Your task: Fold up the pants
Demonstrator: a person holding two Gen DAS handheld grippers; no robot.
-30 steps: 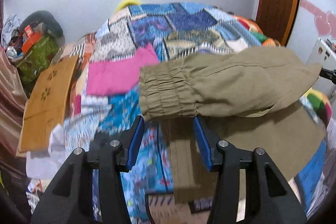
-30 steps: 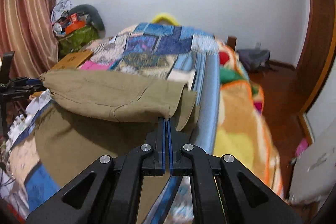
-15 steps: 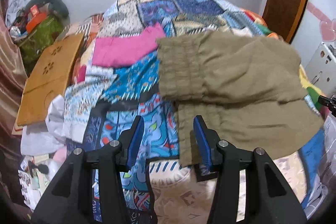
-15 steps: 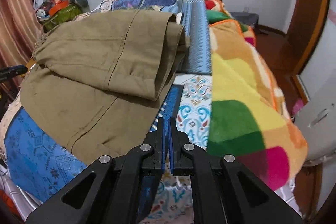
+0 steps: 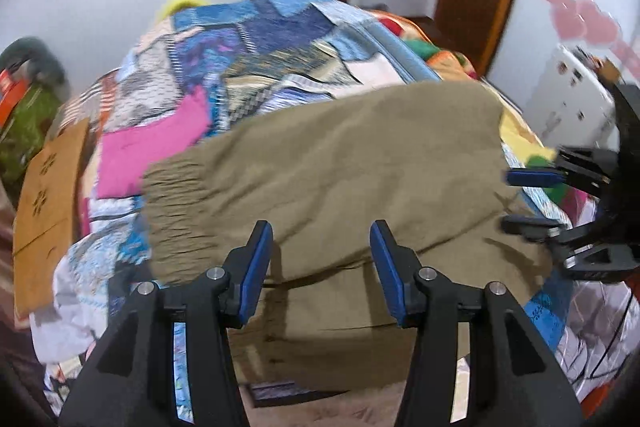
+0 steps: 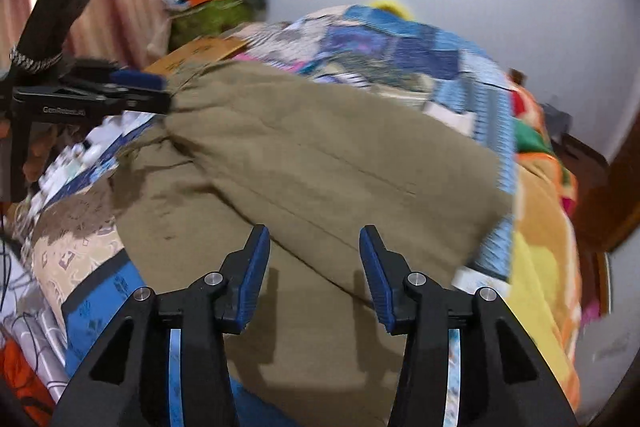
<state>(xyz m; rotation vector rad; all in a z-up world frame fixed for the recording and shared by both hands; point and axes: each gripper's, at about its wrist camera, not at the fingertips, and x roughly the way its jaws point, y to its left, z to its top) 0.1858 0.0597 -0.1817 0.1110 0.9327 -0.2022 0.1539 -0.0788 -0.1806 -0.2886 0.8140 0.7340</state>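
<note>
Both claws, left claw [image 5: 321, 251] and right claw [image 6: 315, 251], gape wide over folded pants [image 5: 340, 163]

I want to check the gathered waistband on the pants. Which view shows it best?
Left wrist view: the pants show their gathered waistband face-on, though blurred. The right wrist view shows it only edge-on, far left.

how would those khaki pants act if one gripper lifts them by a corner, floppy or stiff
Probably floppy: the pants lie folded over themselves and sag along the quilt. The gathered elastic cuff looks bulkier, likely an easier pinch. Lifted at one corner, the fold might well slide open.
</note>
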